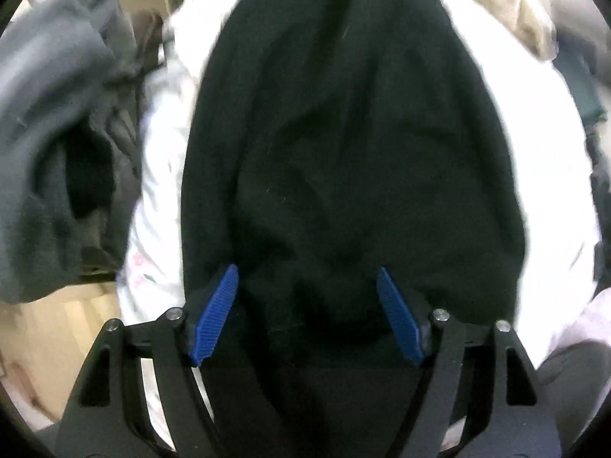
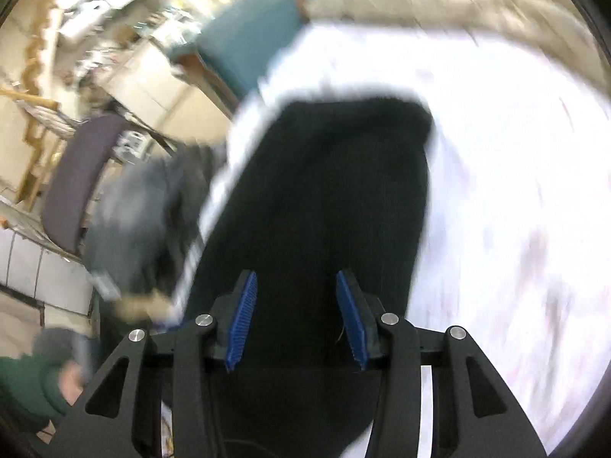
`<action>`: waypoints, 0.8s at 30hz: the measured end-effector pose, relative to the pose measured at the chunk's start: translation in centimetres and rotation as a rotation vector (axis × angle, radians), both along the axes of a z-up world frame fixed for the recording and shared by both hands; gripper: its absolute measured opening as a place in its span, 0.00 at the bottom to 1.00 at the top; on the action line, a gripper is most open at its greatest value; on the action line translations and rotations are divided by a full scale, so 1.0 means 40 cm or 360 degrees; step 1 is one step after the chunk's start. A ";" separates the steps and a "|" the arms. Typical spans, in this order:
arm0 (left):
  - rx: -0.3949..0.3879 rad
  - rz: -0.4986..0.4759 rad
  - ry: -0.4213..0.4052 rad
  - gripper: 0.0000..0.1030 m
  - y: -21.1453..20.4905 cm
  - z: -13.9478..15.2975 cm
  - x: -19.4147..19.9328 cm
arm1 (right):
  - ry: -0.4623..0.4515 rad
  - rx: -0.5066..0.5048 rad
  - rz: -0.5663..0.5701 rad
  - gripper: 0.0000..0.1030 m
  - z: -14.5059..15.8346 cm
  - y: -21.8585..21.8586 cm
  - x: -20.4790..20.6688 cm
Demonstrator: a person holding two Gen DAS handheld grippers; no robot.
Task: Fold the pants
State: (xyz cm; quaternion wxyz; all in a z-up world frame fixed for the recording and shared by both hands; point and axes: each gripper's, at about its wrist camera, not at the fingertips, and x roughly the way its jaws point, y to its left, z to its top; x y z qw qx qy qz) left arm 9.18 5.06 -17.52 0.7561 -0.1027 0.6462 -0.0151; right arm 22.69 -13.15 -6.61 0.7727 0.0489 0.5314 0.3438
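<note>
The black pants [image 1: 343, 133] lie lengthwise on a white bedsheet [image 1: 542, 191] and fill the middle of the left wrist view. My left gripper [image 1: 307, 315] points down over their near end, jaws wide apart. Its blue pads [image 1: 214, 313] stand clear on either side of the cloth. In the blurred right wrist view the pants [image 2: 324, 191] run away from me to a squared far end. My right gripper [image 2: 296, 322] hovers over their near part, jaws partly apart. I see no fold pinched between its pads [image 2: 240, 324].
A heap of grey clothing [image 1: 49, 133] hangs off the sheet's left edge, seen also as grey clothing [image 2: 145, 221]. Wood floor [image 1: 57, 336] shows below it. A teal seat [image 2: 248, 30], a purple chair back [image 2: 80, 179] and a green sleeve [image 2: 30, 385] lie beyond the bed.
</note>
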 end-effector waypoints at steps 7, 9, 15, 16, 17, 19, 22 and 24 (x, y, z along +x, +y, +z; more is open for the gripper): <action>-0.0129 0.0058 -0.0014 0.70 0.035 -0.018 0.001 | -0.0097 -0.0167 0.0303 0.43 -0.060 0.270 0.291; -0.0131 0.0053 -0.0012 0.70 0.035 -0.019 0.001 | -0.0076 -0.0324 0.0366 0.32 -0.139 0.354 0.341; -0.0174 0.0032 -0.0013 0.70 0.047 -0.016 -0.023 | -0.0021 -0.0493 0.0353 0.18 -0.298 0.457 0.453; -0.0187 0.0039 -0.0011 0.70 0.053 -0.016 -0.024 | -0.0008 -0.0474 0.0322 0.18 -0.307 0.488 0.477; -0.0189 0.0038 -0.0009 0.70 0.060 -0.017 -0.027 | -0.0016 -0.0470 0.0309 0.18 -0.307 0.507 0.488; -0.0160 0.0019 -0.0010 0.70 0.061 -0.016 -0.027 | -0.0036 -0.0476 0.0306 0.18 -0.305 0.562 0.513; -0.0134 0.0015 0.0009 0.70 0.044 -0.013 -0.028 | -0.0123 -0.0454 0.0306 0.17 -0.269 0.590 0.530; -0.0133 0.0027 0.0022 0.70 0.046 -0.014 -0.028 | -0.0164 -0.0221 0.0150 0.19 -0.190 0.537 0.553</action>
